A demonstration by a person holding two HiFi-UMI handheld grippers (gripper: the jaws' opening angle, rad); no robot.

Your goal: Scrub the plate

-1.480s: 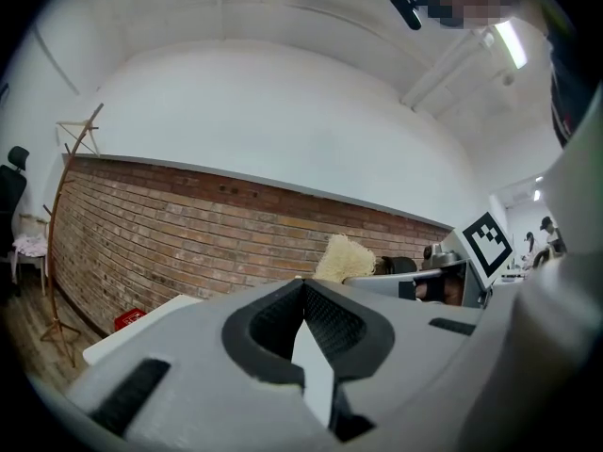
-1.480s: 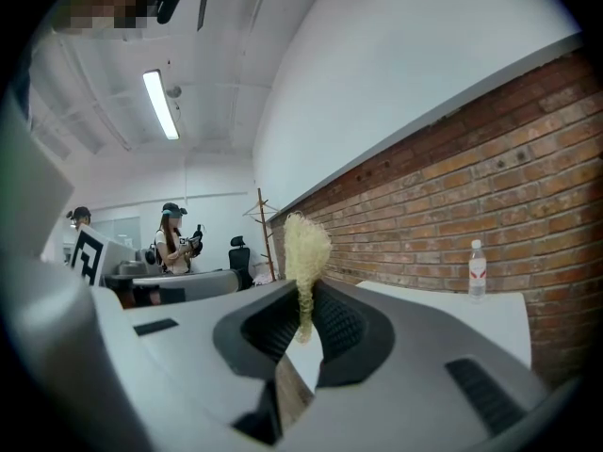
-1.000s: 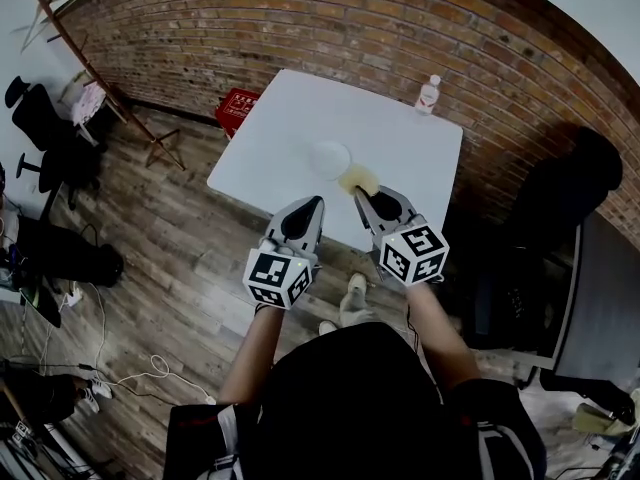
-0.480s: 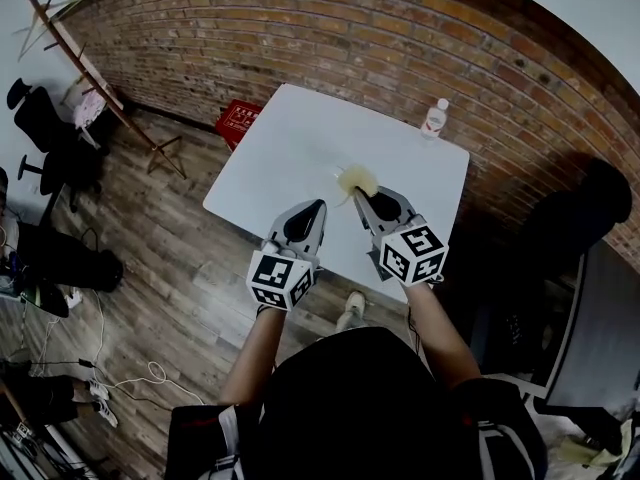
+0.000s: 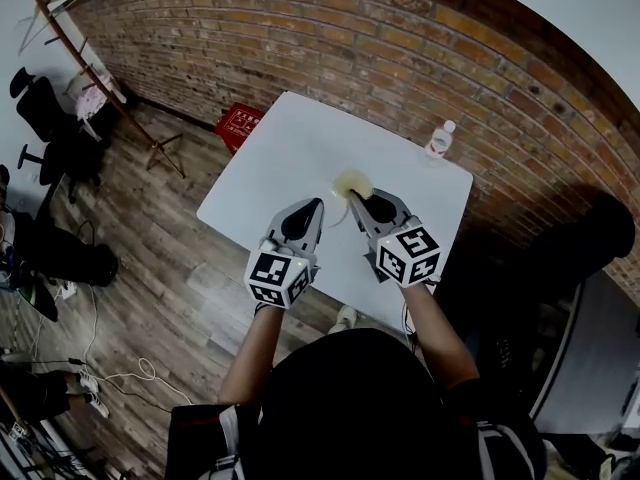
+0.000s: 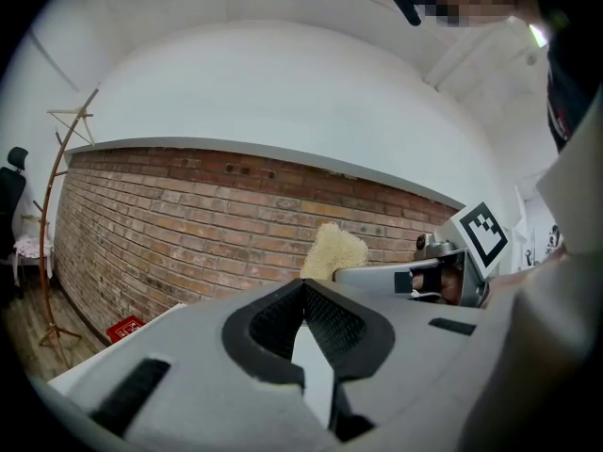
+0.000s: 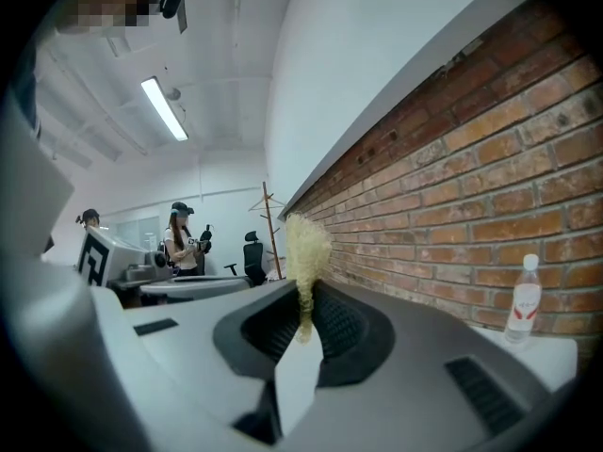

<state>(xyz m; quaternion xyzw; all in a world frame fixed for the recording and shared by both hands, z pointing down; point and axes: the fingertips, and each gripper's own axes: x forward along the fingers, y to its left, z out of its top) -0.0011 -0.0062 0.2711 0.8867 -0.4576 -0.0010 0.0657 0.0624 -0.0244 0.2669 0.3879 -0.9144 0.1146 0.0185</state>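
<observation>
The white table (image 5: 270, 173) stands against the brick wall. My right gripper (image 5: 353, 197) is shut on a yellow sponge (image 5: 352, 181), which sticks out past its tips above the table's middle. In the right gripper view the sponge (image 7: 303, 250) stands pinched between the jaws of the right gripper (image 7: 303, 316). My left gripper (image 5: 318, 205) is level beside it, shut and empty, its tips (image 6: 303, 286) meeting. From the left gripper view the sponge (image 6: 332, 250) shows just to the right. Only a faint curved rim of the white plate (image 5: 336, 209) shows between the gripper tips.
A water bottle (image 5: 440, 140) stands at the table's far right corner by the wall, also visible as the bottle (image 7: 524, 299). A red crate (image 5: 238, 123) and a wooden coat rack (image 5: 90, 68) are on the floor at left. People (image 7: 184, 238) stand in the background.
Both grippers moved forward over the table toward the wall. The plate, earlier in plain sight beyond the tips, is now mostly hidden under the sponge and jaws.
</observation>
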